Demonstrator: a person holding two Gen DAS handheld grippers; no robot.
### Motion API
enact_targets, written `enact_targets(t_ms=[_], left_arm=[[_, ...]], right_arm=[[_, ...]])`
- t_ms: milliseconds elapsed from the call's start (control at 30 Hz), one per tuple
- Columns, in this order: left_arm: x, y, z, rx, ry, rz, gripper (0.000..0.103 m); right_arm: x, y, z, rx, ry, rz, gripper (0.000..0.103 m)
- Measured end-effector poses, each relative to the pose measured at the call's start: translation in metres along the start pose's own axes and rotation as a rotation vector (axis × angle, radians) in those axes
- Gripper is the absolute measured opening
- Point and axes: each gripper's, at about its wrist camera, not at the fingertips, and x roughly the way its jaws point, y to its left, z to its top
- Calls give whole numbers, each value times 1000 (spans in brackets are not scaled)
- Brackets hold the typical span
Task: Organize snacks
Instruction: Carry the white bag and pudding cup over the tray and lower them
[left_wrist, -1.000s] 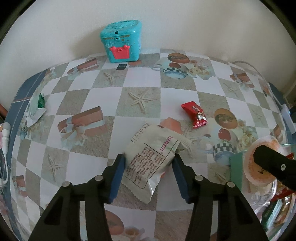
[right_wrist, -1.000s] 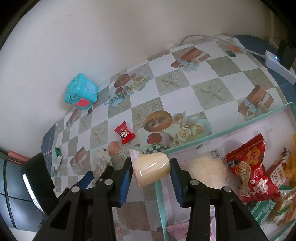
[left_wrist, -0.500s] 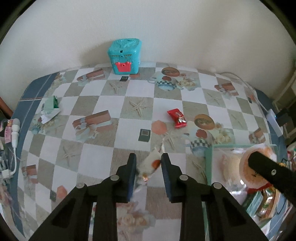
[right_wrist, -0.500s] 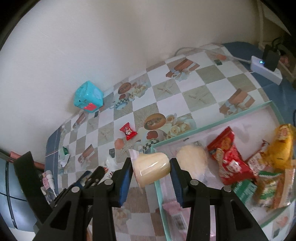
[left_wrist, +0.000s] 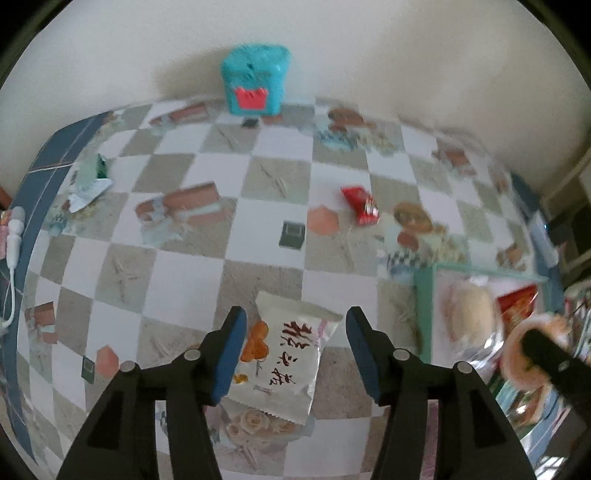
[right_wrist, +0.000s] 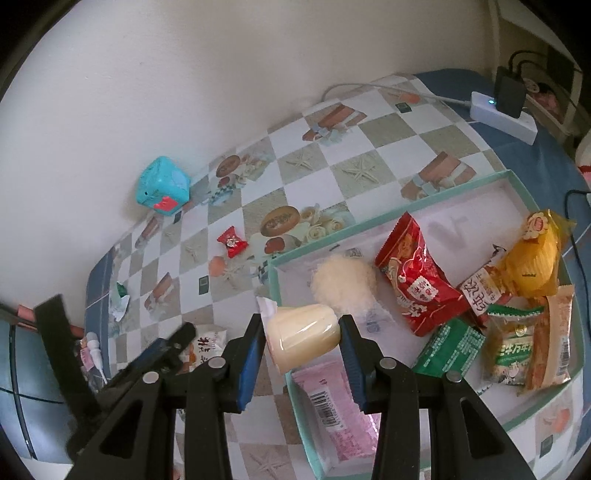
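My left gripper (left_wrist: 293, 350) is open. A white snack packet with red characters (left_wrist: 282, 356) lies between its fingers on the checkered tablecloth (left_wrist: 184, 258); it also shows in the right wrist view (right_wrist: 205, 347). My right gripper (right_wrist: 303, 336) is shut on a cream pudding cup (right_wrist: 301, 338), held above the left edge of the teal tray (right_wrist: 280, 291). The tray holds several snack packets, among them a red packet (right_wrist: 415, 280) and a yellow one (right_wrist: 532, 262). A small red candy (left_wrist: 360, 205) lies on the cloth.
A turquoise toy box (left_wrist: 255, 85) stands against the back wall. A crumpled green-white wrapper (left_wrist: 88, 184) lies at the left. A white power strip with a black plug (right_wrist: 506, 110) and cables sits at the far right. A white cable lies at the table's left edge (left_wrist: 11, 258).
My left gripper has opened and the white packet, pinched half a second ago, now lies face up between its fingers. My right gripper still holds the pudding cup, now seen above the tray's left edge.
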Motion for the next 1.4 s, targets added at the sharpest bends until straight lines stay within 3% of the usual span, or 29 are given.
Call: enact_targets(t_ms=[200, 567, 767, 933, 1167, 1400], left_arm=[[24, -13, -9, 82, 85, 86, 58], [34, -24, -21, 156, 86, 183, 58], [31, -18, -19, 106, 83, 159, 55], [14, -18, -17, 65, 66, 79, 55], [-36, -50, -18, 121, -25, 6, 55], [-71, -98, -46, 197, -62, -118, 56]], right_arm=[[3, -6, 1, 20, 8, -3, 43], [0, -11, 0, 30, 6, 3, 43], [4, -17, 0, 44, 18, 0, 43], [-1, -27, 1, 66, 10, 2, 43], [-18, -53, -2, 113, -17, -17, 43], [-44, -75, -12, 141, -69, -27, 43]])
